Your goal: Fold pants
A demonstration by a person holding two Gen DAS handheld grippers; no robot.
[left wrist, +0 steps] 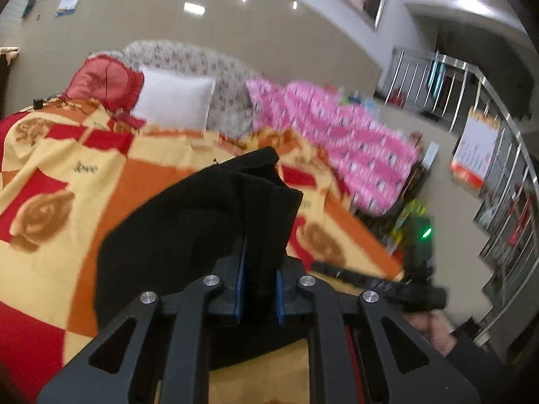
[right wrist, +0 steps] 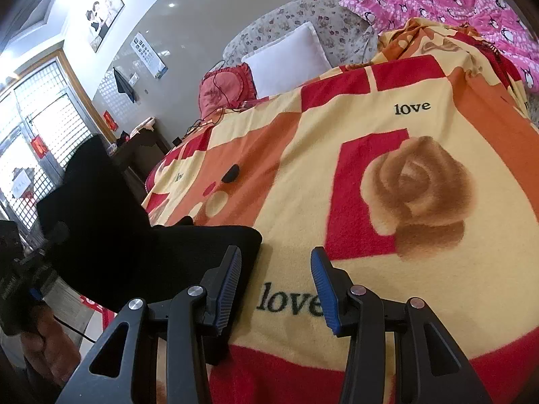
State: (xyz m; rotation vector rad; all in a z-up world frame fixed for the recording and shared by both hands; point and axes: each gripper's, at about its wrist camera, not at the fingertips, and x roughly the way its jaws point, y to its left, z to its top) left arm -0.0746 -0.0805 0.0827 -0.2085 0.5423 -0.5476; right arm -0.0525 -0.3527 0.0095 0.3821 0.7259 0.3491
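While clamped and lifted, seen from the left wrist: blue pads of the left gripper (left wrist: 259, 289) pressed together on a thick bunch of the black pants (left wrist: 188, 222). That end held clear of the patterned blanket (left wrist: 50, 168), with cloth draping down toward the near left.

From the right wrist: right gripper (right wrist: 276, 286) with tongs apart and nothing between them, low over the blanket (right wrist: 404, 202). Left pad just beside the edge of the pants (right wrist: 161, 249), not closed on it. Flat part of the garment lying at the near left of the bed, the remainder rising at the far left toward the raised end.

Judged as mid-fold: 1 end taken up and on its way over the other, with only 1 of the 2 grippers at work.

Next, probably: carry the lifted end across and lay it onto the flat part, edges matched. Worth pinning or gripping the near edge with the free tongs first, lest the flat layer drag along. Calls for a low, level release, since so thick a bunch looks likely to land crumpled, then a smoothing pass.

Room enough to the right. White pillow (right wrist: 289, 57) and pink quilt (right wrist: 471, 3) well apart at the far end, no hindrance.
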